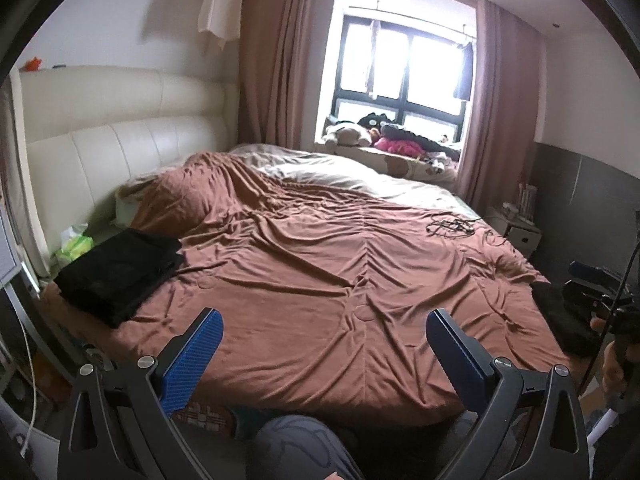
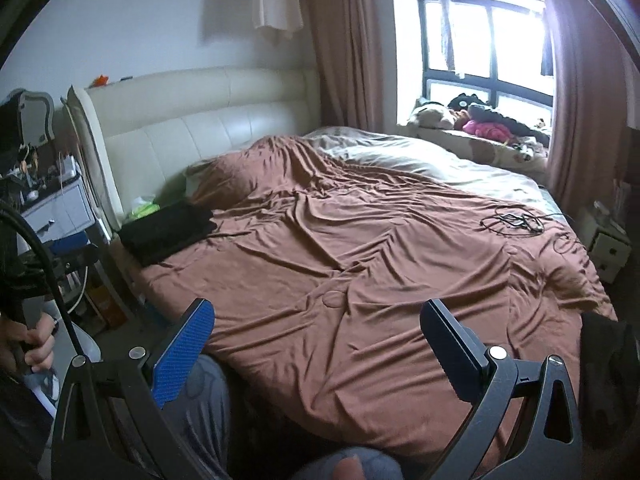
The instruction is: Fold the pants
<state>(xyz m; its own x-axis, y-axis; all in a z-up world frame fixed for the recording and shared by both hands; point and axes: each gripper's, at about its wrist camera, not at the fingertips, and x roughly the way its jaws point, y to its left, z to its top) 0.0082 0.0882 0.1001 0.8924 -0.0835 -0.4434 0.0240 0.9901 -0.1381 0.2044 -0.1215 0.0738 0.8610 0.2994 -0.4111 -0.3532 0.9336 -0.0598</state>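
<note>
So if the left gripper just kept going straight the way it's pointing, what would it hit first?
Most likely the brown bedspread. The left gripper is open, holds nothing, and aims at the bare middle of the bed, with the folded black pants off to its left. Depth is uncertain.

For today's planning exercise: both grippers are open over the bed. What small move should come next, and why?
Probably swing the right gripper toward the dark garment bunched at the bed's near right corner. Both it and the left gripper are open and hold nothing, and the black folded pile by the headboard already looks done.
</note>
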